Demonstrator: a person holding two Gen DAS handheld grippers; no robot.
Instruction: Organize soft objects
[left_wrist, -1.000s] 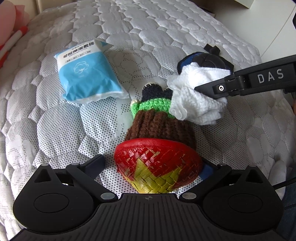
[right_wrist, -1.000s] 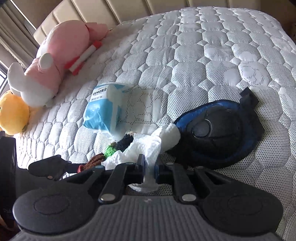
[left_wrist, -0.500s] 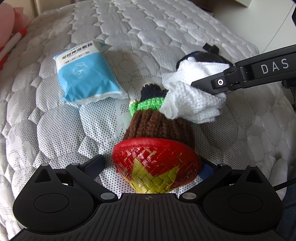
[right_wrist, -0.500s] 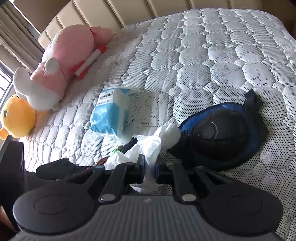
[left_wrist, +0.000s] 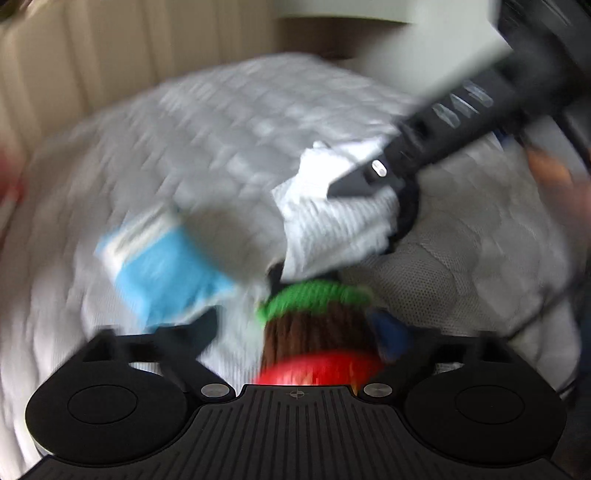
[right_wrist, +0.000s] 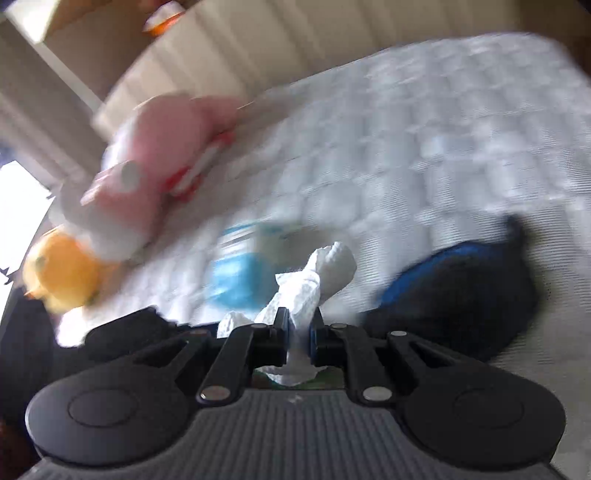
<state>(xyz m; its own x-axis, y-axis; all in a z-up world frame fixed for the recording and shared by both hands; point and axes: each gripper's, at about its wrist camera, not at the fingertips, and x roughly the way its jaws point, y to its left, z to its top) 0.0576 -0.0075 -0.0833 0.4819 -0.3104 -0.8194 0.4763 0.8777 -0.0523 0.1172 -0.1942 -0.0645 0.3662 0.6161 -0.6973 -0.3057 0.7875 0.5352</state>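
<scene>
Right gripper (right_wrist: 297, 338) clamped on waffle-textured white cloth (right_wrist: 317, 277); left gripper (left_wrist: 295, 332) spread around ribbed knit toy (left_wrist: 314, 317), 12 o'clock; both views blurred.

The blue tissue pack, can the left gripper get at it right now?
Probably not yet. The left gripper looks occupied by the knitted toy between its fingers, though blur hides the contact. The pack itself lies uncovered on the bed.
</scene>
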